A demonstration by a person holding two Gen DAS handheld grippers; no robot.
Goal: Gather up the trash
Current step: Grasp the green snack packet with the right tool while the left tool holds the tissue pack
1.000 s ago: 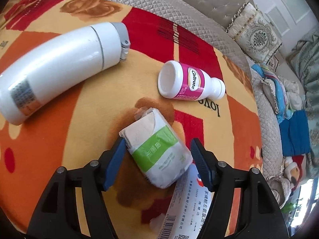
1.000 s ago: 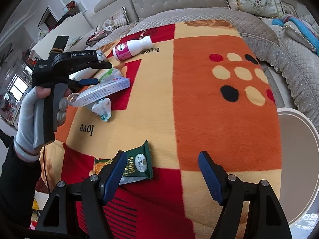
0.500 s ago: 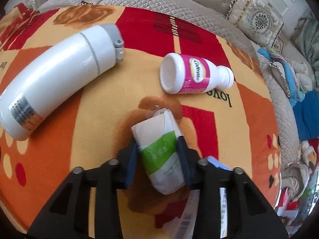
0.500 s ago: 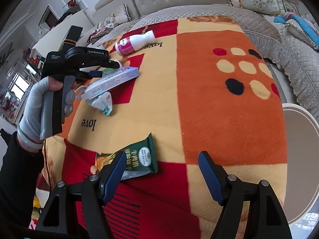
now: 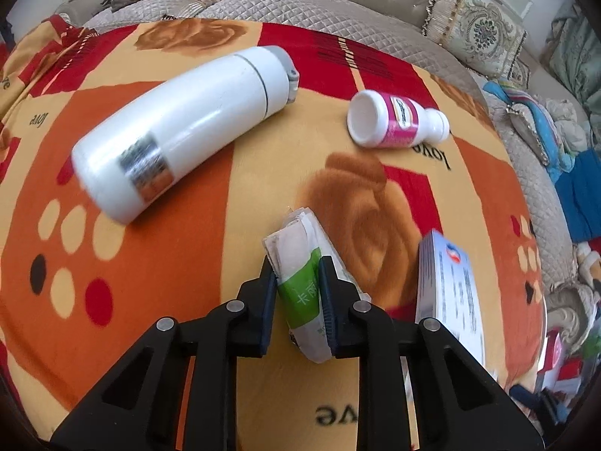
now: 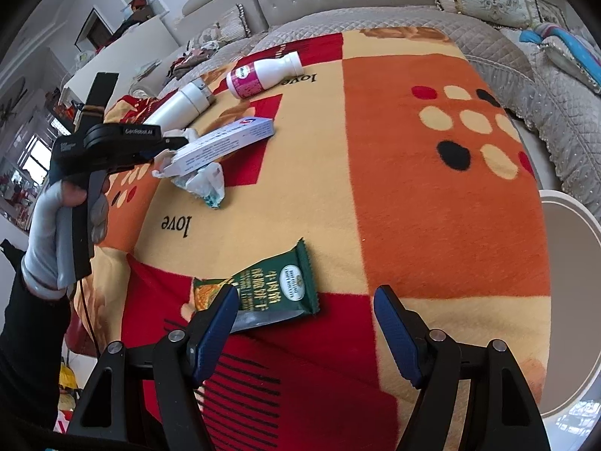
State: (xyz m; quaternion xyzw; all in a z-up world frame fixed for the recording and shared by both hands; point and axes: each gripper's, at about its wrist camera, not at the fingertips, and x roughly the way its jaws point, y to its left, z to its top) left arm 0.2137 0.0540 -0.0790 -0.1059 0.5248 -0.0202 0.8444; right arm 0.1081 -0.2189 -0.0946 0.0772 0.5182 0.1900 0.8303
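My left gripper (image 5: pixel 298 285) is shut on a white tissue pack with a green band (image 5: pixel 300 285) and holds it above the patterned blanket (image 5: pixel 180 255). In the right wrist view the left gripper (image 6: pixel 165 146) is at the left, its tip hidden behind a white medicine box (image 6: pixel 225 143). My right gripper (image 6: pixel 306 308) is open and empty, with a green snack wrapper (image 6: pixel 266 293) lying by its left finger. A crumpled plastic wrapper (image 6: pixel 204 184) lies under the box.
A white thermos (image 5: pixel 180 131) and a white and pink bottle (image 5: pixel 394 120) lie on the blanket. The medicine box (image 5: pixel 447 293) is beside the left gripper. A round white bin (image 6: pixel 571 300) stands at the right edge. Sofa cushions surround the blanket.
My left gripper closed on the tissue pack and lifted it off the blanket. The right gripper stayed open and drifted slightly toward the green wrapper.
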